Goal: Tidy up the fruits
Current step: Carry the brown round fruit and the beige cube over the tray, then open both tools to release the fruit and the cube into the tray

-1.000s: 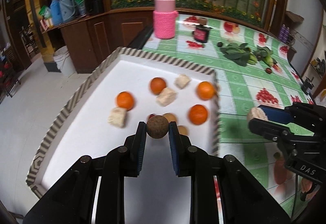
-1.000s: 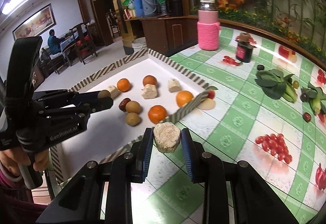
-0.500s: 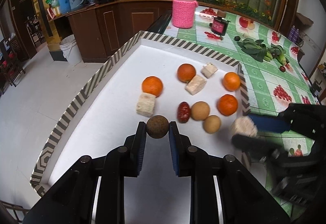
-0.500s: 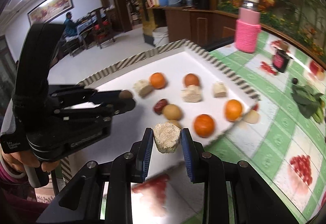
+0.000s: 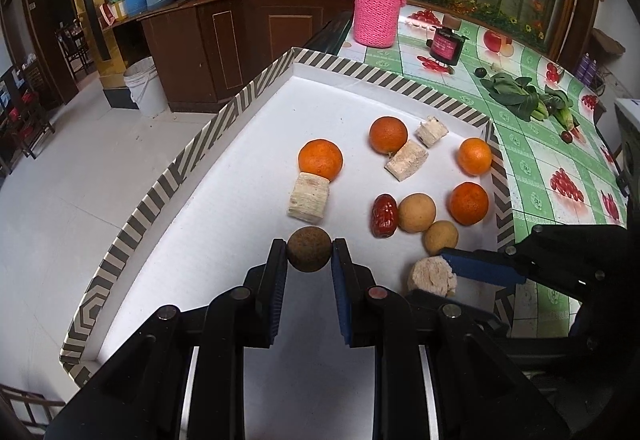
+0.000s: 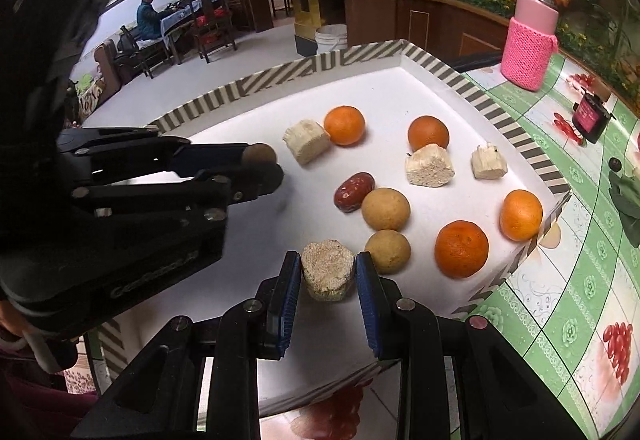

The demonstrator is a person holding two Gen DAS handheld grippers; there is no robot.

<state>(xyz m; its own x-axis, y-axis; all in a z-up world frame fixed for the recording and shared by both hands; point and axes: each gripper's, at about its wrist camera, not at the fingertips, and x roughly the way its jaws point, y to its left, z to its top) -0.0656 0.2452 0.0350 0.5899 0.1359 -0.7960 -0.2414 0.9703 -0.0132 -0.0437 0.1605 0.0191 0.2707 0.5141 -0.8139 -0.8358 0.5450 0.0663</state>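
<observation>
A white tray [image 5: 224,112] with a striped rim holds several oranges, pale cane chunks, two tan round fruits [image 5: 417,213] and a red date [image 5: 384,215]. My left gripper [image 5: 309,250] is shut on a dark brown round fruit [image 5: 309,249] just above the tray's near part. My right gripper [image 6: 328,272] is shut on a pale cane chunk [image 6: 328,269] over the tray's near right corner, beside a tan round fruit [image 6: 387,251]. In the right wrist view the left gripper [image 6: 260,164] reaches in from the left with the brown fruit [image 6: 259,153].
A green fruit-print cloth [image 5: 532,168] covers the table right of the tray. On it stand a pink knit-sleeved jar [image 5: 378,0], a small dark jar [image 5: 445,44] and leafy greens [image 5: 520,96]. A person [image 6: 149,16] sits at a far table.
Both grippers have come down closer over the tray. The right one has moved left from over the cloth to above the tray's near right corner, still holding its chunk.
</observation>
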